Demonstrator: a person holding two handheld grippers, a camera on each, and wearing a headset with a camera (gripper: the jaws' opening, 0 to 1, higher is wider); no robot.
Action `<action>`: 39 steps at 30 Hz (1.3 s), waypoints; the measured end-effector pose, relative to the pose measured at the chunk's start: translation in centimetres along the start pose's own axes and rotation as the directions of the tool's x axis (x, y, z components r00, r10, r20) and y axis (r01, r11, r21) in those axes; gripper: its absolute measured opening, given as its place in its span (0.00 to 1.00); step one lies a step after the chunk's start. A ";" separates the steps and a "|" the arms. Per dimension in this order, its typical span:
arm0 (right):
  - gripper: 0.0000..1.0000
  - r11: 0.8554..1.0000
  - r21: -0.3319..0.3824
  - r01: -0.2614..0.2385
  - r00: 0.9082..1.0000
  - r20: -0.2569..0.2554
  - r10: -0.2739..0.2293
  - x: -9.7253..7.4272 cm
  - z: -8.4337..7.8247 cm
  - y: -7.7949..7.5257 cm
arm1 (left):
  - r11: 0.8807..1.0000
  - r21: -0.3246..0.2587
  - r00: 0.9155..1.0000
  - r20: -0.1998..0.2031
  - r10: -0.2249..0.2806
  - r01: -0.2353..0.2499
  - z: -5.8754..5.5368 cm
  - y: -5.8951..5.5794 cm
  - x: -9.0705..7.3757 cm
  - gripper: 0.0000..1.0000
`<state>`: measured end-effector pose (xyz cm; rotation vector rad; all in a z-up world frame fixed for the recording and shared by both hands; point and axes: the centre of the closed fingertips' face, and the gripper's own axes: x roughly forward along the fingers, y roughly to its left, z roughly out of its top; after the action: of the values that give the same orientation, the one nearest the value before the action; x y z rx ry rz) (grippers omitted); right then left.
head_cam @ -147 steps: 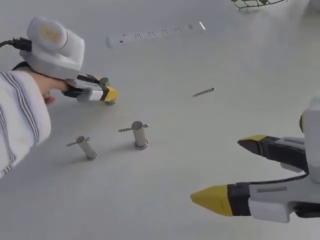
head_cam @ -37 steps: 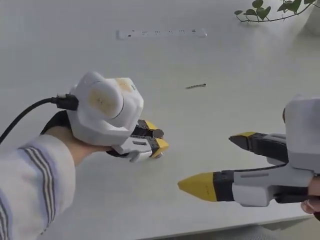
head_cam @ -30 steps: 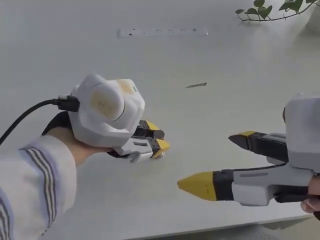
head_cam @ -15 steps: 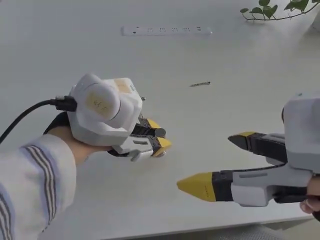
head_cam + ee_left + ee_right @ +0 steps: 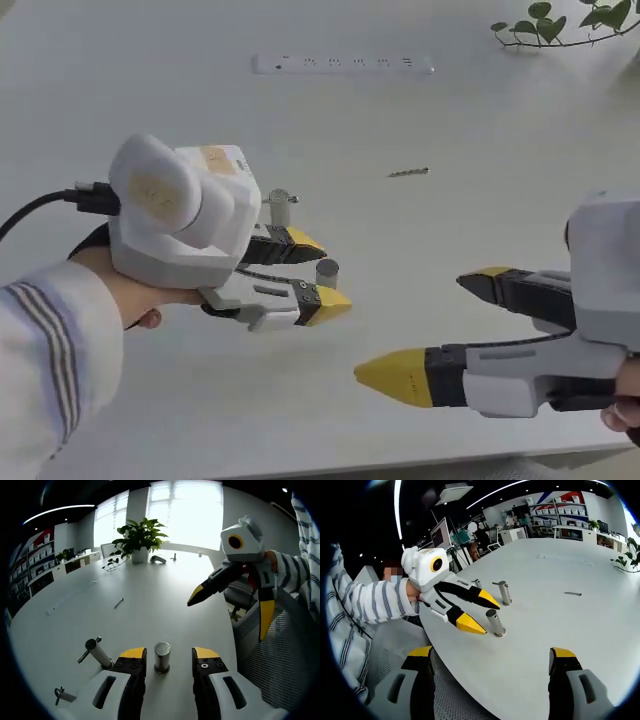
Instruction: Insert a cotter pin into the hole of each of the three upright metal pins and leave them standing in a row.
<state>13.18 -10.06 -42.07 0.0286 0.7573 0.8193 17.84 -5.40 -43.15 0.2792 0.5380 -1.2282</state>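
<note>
The left gripper (image 5: 332, 272) had just spread its jaws off the 3rd pin (image 5: 161, 656), upright near the table's (image 5: 480, 120) front edge; the right gripper (image 5: 411, 327), jaws spread and empty, could now fetch the cotter pin (image 5: 408, 173).

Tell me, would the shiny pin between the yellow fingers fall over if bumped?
Probably. The metal pin stands tall and narrow on a small base, so a sideways bump from the fingers would likely tip it. It's round, so once down it may roll on the smooth table. It looks like solid metal, likely stiff and heavy for its size.
</note>
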 end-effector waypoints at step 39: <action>0.93 0.998 -0.050 0.035 0.999 -0.033 -0.037 -0.9 1.3 -2.9 | 0.959 -0.281 0.994 0.083 0.067 -0.041 -4.1 -2.1 -7.2 0.99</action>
<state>15.43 -12.32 -41.47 -0.0428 0.7675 0.8056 13.25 1.73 -42.62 -0.0019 0.6115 -1.0908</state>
